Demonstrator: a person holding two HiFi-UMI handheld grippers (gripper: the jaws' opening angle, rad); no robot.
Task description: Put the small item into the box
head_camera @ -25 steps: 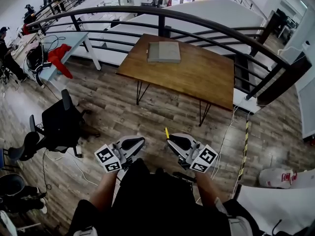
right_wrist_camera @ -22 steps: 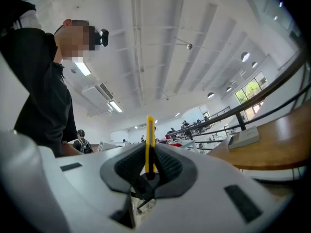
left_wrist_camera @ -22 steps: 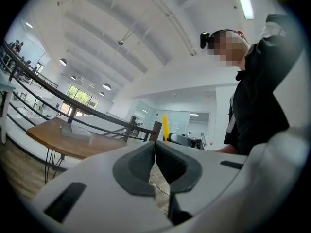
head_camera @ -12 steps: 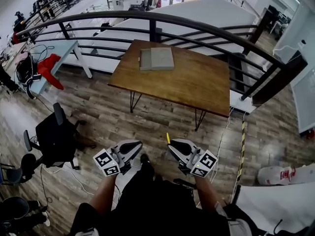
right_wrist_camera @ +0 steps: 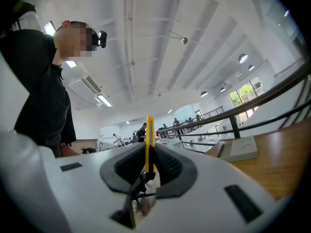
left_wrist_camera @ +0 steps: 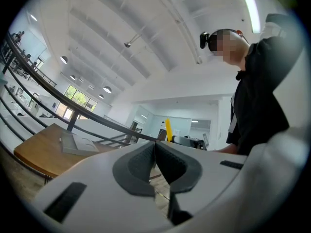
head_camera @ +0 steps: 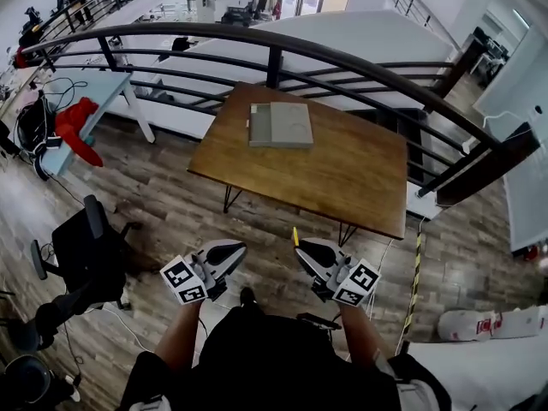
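A flat grey box (head_camera: 281, 125) lies on the far left part of a wooden table (head_camera: 342, 169) ahead of me; it also shows in the left gripper view (left_wrist_camera: 77, 143) and the right gripper view (right_wrist_camera: 239, 148). My right gripper (head_camera: 299, 245) is shut on a thin yellow strip (head_camera: 295, 235), which sticks up between its jaws (right_wrist_camera: 149, 144). My left gripper (head_camera: 229, 251) is shut with nothing in it (left_wrist_camera: 155, 154). Both grippers are held low in front of my body, short of the table's near edge.
A curved black railing (head_camera: 282, 45) runs behind the table. A black office chair (head_camera: 81, 251) stands at the left on the wooden floor. A light desk with a red cloth (head_camera: 73, 127) is at the far left. A yellow-black floor strip (head_camera: 417, 272) runs at the right.
The view has shifted forward: the table and box sit lower and nearer in the head view. Both grippers keep their hold and their place in front of me.
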